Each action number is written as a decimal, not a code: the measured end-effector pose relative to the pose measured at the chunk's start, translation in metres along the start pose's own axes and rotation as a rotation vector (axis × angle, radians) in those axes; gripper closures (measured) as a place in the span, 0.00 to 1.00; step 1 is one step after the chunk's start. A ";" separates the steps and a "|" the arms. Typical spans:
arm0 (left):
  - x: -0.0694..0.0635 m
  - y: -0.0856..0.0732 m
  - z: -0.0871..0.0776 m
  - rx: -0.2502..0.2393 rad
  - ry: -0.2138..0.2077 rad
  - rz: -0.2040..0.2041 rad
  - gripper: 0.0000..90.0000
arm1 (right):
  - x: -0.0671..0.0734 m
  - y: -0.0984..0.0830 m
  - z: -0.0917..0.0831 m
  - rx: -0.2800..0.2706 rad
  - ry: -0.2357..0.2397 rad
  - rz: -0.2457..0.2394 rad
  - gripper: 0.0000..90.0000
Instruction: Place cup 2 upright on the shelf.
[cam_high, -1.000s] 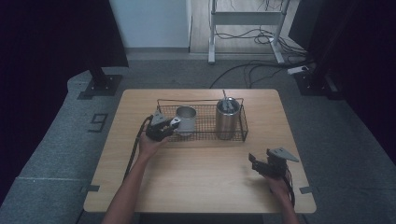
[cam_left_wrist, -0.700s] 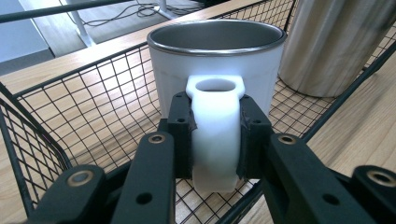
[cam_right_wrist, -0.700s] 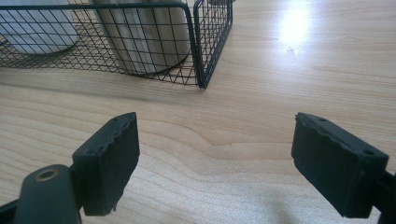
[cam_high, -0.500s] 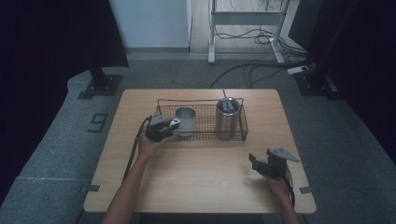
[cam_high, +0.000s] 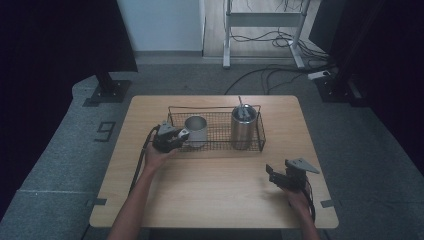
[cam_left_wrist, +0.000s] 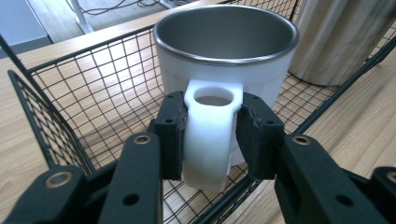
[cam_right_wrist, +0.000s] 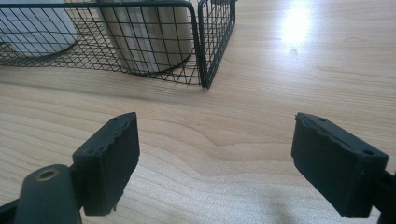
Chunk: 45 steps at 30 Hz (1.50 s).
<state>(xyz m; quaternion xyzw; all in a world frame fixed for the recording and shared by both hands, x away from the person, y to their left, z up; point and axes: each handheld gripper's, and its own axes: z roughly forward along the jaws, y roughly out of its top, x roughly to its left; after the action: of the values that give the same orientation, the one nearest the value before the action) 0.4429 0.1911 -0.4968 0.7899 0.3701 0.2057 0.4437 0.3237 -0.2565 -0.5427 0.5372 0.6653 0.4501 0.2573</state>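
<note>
Nothing has shifted: my left hand-held gripper (cam_left_wrist: 212, 135) still pinches the mug handle (cam_left_wrist: 211, 130) at the basket's (cam_high: 215, 146) nine o'clock end; lift pending.

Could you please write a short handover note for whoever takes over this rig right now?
Left tongs: shut on the handle of the white mug, which stands upright in the wire basket.
Right tongs: open, holding nothing, over bare table in front of the basket's right end.
Steel tumbler: upright in the basket, right of the mug.
Done: mug gripped.
Left: probably lift the mug out; the tumbler is untouched.
</note>
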 end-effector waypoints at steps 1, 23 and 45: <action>0.000 0.000 0.000 0.001 0.001 -0.001 0.69 | 0.000 0.000 0.000 0.000 0.000 0.000 0.17; 0.005 0.000 -0.007 -0.018 -0.033 -0.042 0.46 | 0.000 0.000 0.000 -0.004 0.001 0.001 0.17; -0.011 0.010 -0.026 -0.082 -0.085 -0.028 0.36 | 0.000 0.000 0.001 0.001 0.003 0.002 0.17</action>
<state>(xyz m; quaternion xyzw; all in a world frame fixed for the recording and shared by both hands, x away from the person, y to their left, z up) 0.4229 0.1941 -0.4749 0.7740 0.3531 0.1806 0.4936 0.3242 -0.2559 -0.5431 0.5375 0.6654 0.4506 0.2557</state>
